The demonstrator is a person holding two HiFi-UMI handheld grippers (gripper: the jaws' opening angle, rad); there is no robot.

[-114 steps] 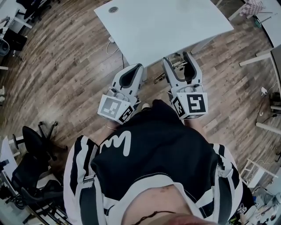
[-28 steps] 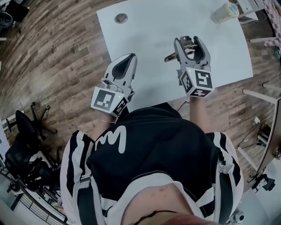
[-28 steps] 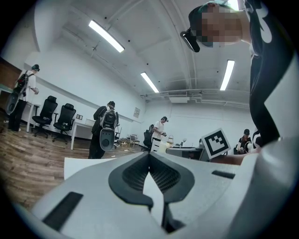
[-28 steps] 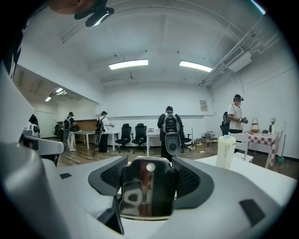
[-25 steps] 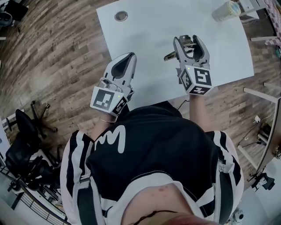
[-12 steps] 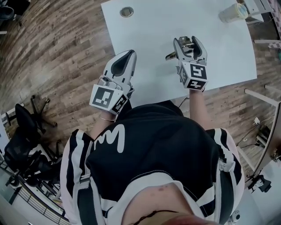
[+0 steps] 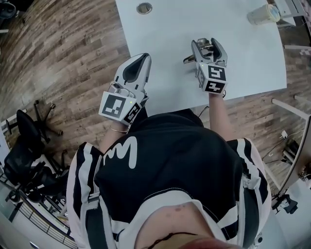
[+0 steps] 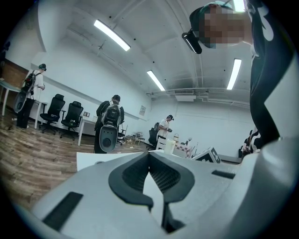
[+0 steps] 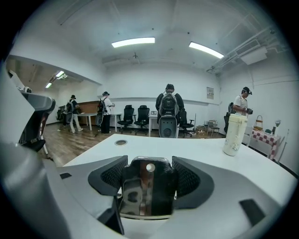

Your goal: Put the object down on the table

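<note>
Head view: 1 white table [image 7: 165,73], 2 grippers over its near half. R gripper [image 7: 208,43] sits mid-surface toward the near edge, clenched on 1 shiny metal utensil [image 7: 188,60]; one end of it pokes out to the L of the jaws. Can't tell if it touches the surface yet. L gripper [image 7: 141,58] has its tip just inside the table's L edge, w/ its marker cube [image 7: 119,108] hanging out over the wood floor [image 7: 63,58]. The 2 grippers are well apart.

R gripper view: both pads press the utensil's flat polished end, which has 1 small round hole near its top; exact kind of utensil unclear.

L gripper view: the L gripper's pads [image 8: 133,175] meet at their tips, nothing btwn them.

Other things on the table: 1 round cable grommet [image 7: 144,8] near the far L corner, 1 pale lidded tumbler [image 7: 262,13] standing upright at the far R corner.

Off the table: 1 black office chair [image 7: 24,146] on the floor at the person's L. R gripper view shows 4 people standing in the room beyond the table's far edge.
</note>
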